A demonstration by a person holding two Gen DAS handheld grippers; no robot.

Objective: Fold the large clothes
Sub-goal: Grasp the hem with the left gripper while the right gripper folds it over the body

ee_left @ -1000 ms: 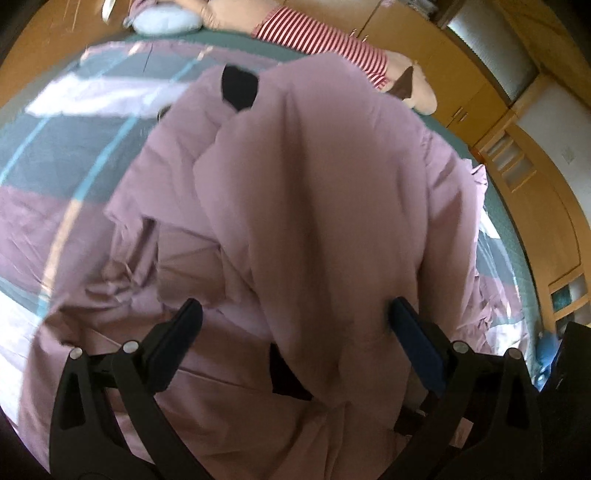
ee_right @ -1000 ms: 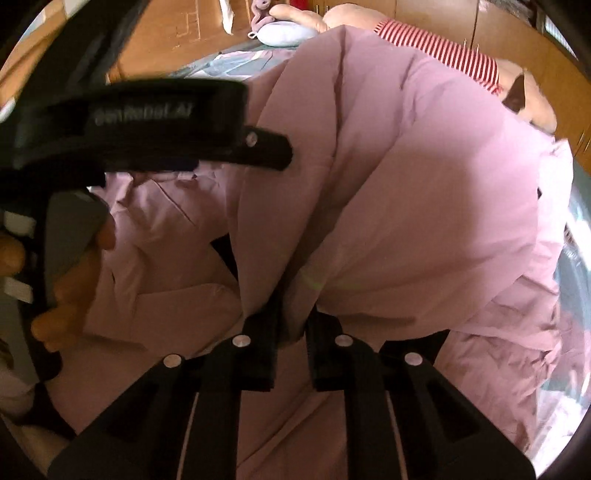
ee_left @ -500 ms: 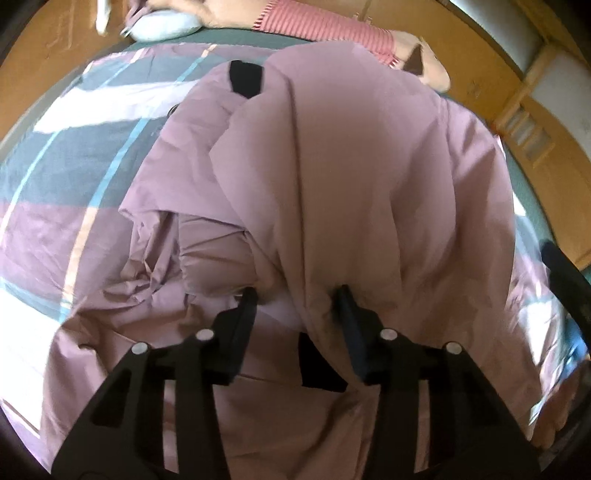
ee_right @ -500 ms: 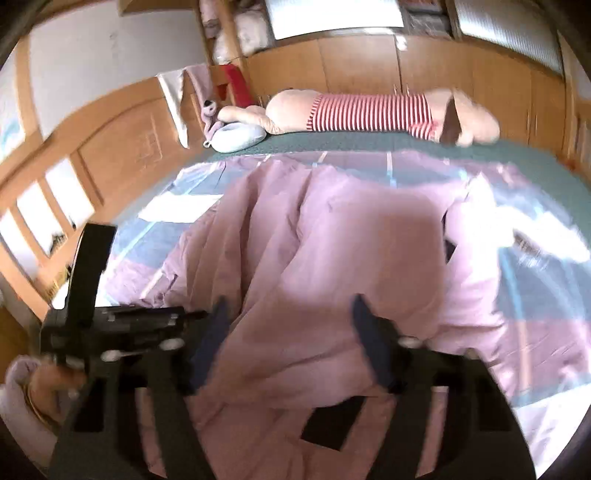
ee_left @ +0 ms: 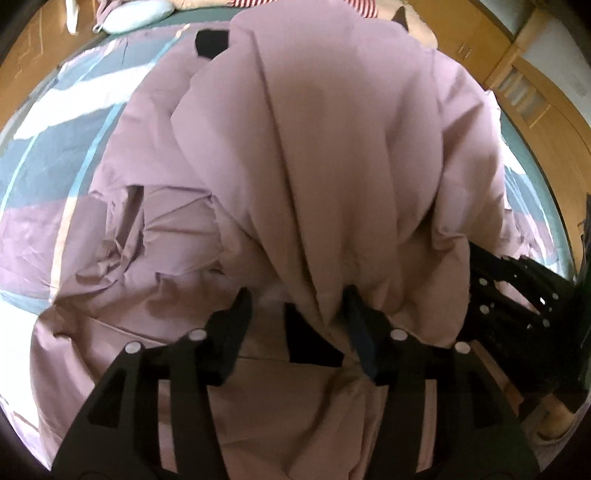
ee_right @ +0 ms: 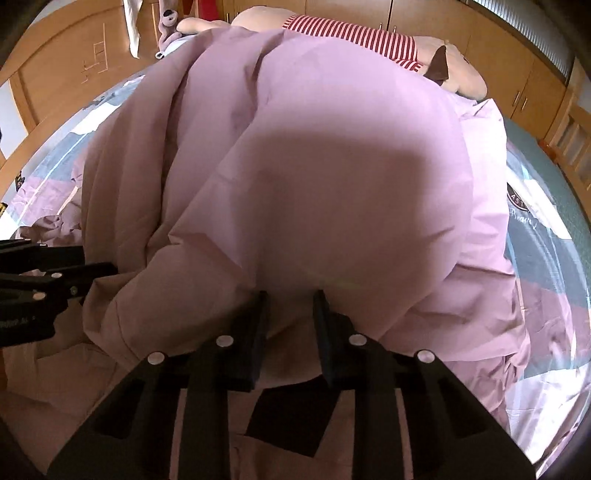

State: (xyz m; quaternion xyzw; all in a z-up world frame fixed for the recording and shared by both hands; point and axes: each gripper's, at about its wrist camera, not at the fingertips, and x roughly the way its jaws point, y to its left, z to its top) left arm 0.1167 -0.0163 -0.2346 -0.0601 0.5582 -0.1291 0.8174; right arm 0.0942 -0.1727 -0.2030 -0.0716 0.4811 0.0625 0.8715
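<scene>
A large pink garment point(ee_left: 325, 155) lies rumpled on a bed, one thick fold hanging up toward both cameras. My left gripper point(ee_left: 297, 299) is partly closed with the fold's hem bunched between its fingers; a gap remains at the left finger. My right gripper point(ee_right: 290, 301) is narrowed on another part of the garment's point(ee_right: 332, 184) raised edge, cloth filling the gap. The right gripper shows at the right of the left wrist view point(ee_left: 517, 291); the left gripper shows at the left edge of the right wrist view point(ee_right: 44, 284).
The bed has a checked pink, grey and white cover point(ee_left: 55, 155). A plush toy in a red-striped shirt point(ee_right: 351, 33) and a pale blue pillow point(ee_left: 133, 14) lie at the far end. Wooden cupboards point(ee_right: 498, 48) line the walls.
The left gripper's jaws narrowed from wide open onto the fold. The right gripper let go, opened and pulled back, then closed again on the garment's edge.
</scene>
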